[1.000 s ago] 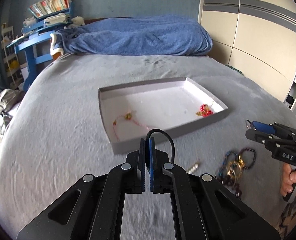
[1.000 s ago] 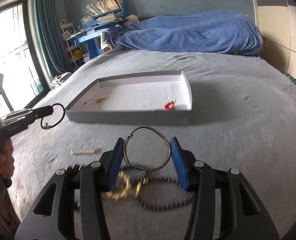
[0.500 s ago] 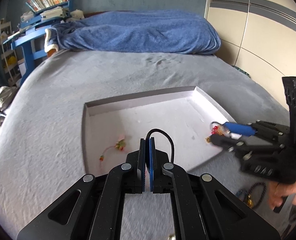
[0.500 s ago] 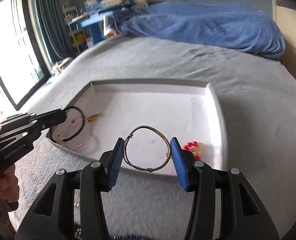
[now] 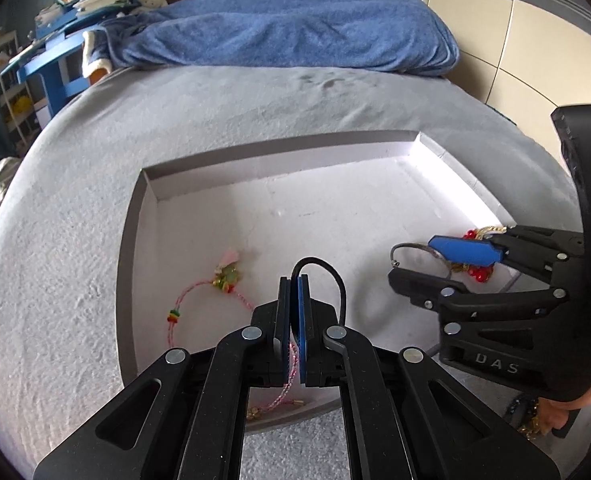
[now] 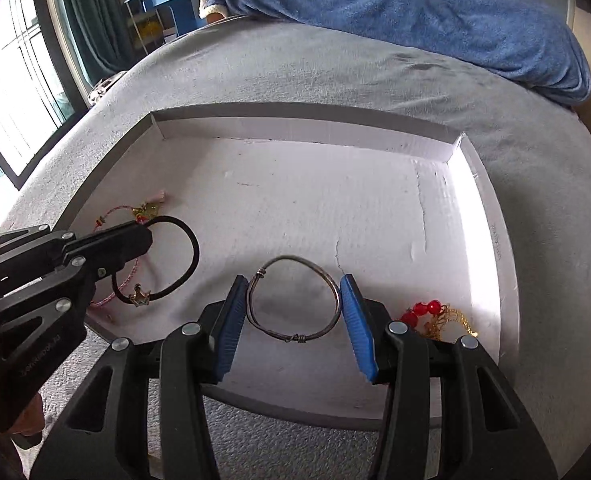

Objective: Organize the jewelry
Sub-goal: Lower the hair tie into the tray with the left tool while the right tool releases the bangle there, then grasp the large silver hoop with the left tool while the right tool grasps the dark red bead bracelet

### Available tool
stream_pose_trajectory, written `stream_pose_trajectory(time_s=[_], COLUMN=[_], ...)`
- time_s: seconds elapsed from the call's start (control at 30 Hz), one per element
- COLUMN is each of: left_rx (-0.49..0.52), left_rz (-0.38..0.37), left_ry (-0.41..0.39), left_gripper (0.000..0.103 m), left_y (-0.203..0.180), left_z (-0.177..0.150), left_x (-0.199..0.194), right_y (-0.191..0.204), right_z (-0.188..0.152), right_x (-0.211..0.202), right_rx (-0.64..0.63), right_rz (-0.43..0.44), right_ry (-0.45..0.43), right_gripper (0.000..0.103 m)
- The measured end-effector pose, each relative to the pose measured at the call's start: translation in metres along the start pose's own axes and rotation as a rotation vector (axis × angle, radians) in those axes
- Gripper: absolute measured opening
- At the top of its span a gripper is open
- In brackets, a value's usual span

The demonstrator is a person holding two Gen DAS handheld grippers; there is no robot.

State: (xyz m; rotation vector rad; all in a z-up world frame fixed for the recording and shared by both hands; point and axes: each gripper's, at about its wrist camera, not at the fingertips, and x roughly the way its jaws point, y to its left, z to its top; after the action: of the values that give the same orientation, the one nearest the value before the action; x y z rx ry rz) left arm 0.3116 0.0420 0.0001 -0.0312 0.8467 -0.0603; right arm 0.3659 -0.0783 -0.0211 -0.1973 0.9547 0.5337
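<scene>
The left gripper (image 5: 294, 280) is pinching a black elastic band (image 6: 183, 256) w/ a small gold crown charm on it; its blue pads are sitting closed tight on the cord, and the loop is hanging over the left part of the white tray (image 6: 295, 124). The right gripper (image 6: 294, 296) is holding a thin silver wire bangle (image 6: 293, 300) across its width, jaws about half spread, both blue pads (image 6: 353, 320) pressing on the bangle's sides. The bangle is hovering over the tray floor near the front rim, casting a shadow below.

Inside the tray: a pink cord bracelet (image 5: 199, 292) w/ green/gold charms is lying at the left, partly under the black band in the right wrist view. A red-bead and gold piece (image 6: 431, 314) is lying at the front right corner, just beside the right gripper's finger.

Writing: "DAS" is showing in grey letters on the right gripper's body (image 5: 495, 368) in the left wrist view. Small print is running along the tray's right rim (image 6: 495, 240), too small to read. Text on the left gripper's side in the right view is upside down & not legible.

The tray is sitting on a grey bed cover (image 5: 255, 108); a blue blanket (image 5: 287, 28) is bunched at the far end. More beaded jewelry (image 5: 531, 420) is lying on the cover by the person's right hand (image 5: 587, 400), outside the tray.
</scene>
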Motion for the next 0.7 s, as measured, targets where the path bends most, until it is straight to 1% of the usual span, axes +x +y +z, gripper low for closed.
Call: stream_pose_trajectory(time_s=[0.03, 0.07, 0.1, 0.13, 0.17, 0.23, 0.37, 0.4, 0.43, 0.5, 0.57, 0.7], left_rx=[0.001, 0.001, -0.002, -0.008, -0.018, -0.038, -0.075, -0.081, -0.085, -0.082, -0.071, -0.05], left_rz=[0.004, 0.01, 0.011, 0.013, 0.017, 0.013, 0.012, 0.014, 0.015, 0.022, 0.016, 0.008], left_ry=[0.002, 0.007, 0.008, 0.001, -0.012, -0.023, -0.06, -0.072, -0.087, -0.142, -0.168, -0.182], left_gripper=[0.004, 0.006, 0.016, 0.027, 0.031, 0.032, 0.032, 0.038, 0.054, 0.071, 0.074, 0.076], left_y=[0.0, 0.001, 0.002, 0.003, 0.005, 0.009, 0.015, 0.016, 0.017, 0.017, 0.016, 0.012], left_z=[0.0, -0.001, -0.002, -0.003, -0.004, -0.008, -0.019, -0.022, -0.024, -0.031, -0.037, -0.051], left_x=[0.001, 0.001, 0.001, -0.001, -0.004, -0.011, -0.03, -0.034, -0.038, -0.053, -0.064, -0.082], right_y=[0.0, 0.0, 0.0, 0.0, 0.0, 0.0, -0.004, -0.005, -0.007, -0.01, -0.011, -0.012], right_z=[0.0, 0.0, -0.001, -0.002, -0.003, -0.005, -0.019, -0.022, -0.028, -0.035, -0.045, -0.066], right_x=[0.0, -0.001, -0.002, -0.003, -0.005, -0.013, -0.036, -0.04, -0.048, -0.06, -0.076, -0.1], right_rx=[-0.001, -0.001, -0.001, -0.001, 0.0, 0.011, 0.051, 0.058, 0.07, 0.089, 0.09, 0.077], right_rz=[0.0, 0.002, 0.004, 0.004, 0.004, 0.015, 0.033, 0.034, 0.031, 0.017, -0.014, -0.055], right_ry=[0.001, 0.001, -0.003, -0.007, -0.017, -0.048, -0.127, -0.137, -0.158, -0.197, -0.241, -0.3], right_gripper=[0.048, 0.049, 0.05, 0.054, 0.055, 0.056, 0.065, 0.065, 0.066, 0.07, 0.077, 0.083])
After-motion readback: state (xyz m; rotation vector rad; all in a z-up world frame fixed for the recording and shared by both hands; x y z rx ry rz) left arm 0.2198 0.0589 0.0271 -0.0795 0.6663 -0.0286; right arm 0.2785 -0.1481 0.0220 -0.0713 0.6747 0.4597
